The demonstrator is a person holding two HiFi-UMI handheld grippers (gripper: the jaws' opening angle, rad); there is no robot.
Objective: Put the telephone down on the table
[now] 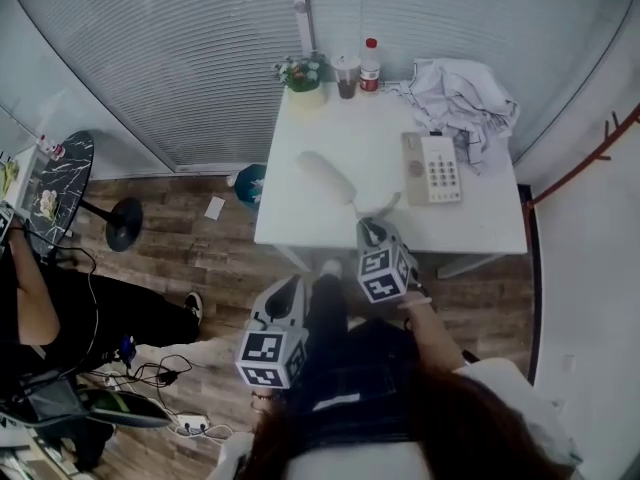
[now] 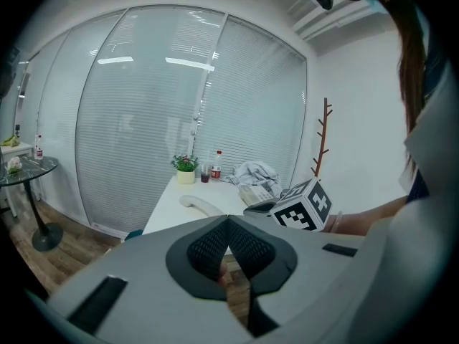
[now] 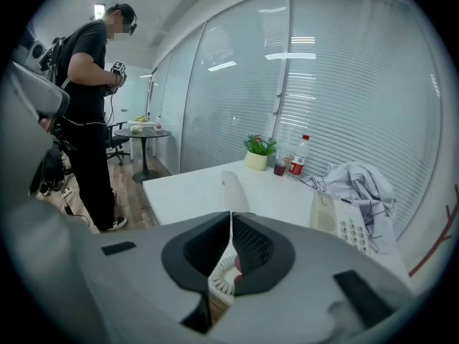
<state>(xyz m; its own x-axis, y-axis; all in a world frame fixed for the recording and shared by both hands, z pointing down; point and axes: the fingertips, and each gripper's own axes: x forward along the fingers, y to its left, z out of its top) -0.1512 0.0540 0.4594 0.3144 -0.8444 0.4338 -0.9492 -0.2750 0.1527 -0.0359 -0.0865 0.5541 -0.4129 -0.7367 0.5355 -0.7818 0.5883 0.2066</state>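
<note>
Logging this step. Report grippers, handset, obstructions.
Left gripper shut, empty. Right gripper shut, empty. Handset lying on table, off its base. Coiled cord close by right gripper.

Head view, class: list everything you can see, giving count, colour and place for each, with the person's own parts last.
table: one, white, centre, against the blinds
handset: one, cream, lying mid-table
phone base: one, cream, right of the handset
cord: one, cream, coiled, near table edge
plant: one, green, far edge
cup: one, dark drink, beside the plant
bottle: one, red cap, beside the cup
cloth: one, white, crumpled, far right corner
round table: one, dark, left
coat stand: one, reddish-brown, right
bystander: one, black clothes, left
left gripper: grey, shut, short of the table
right gripper: grey, shut, at the near edge
</note>
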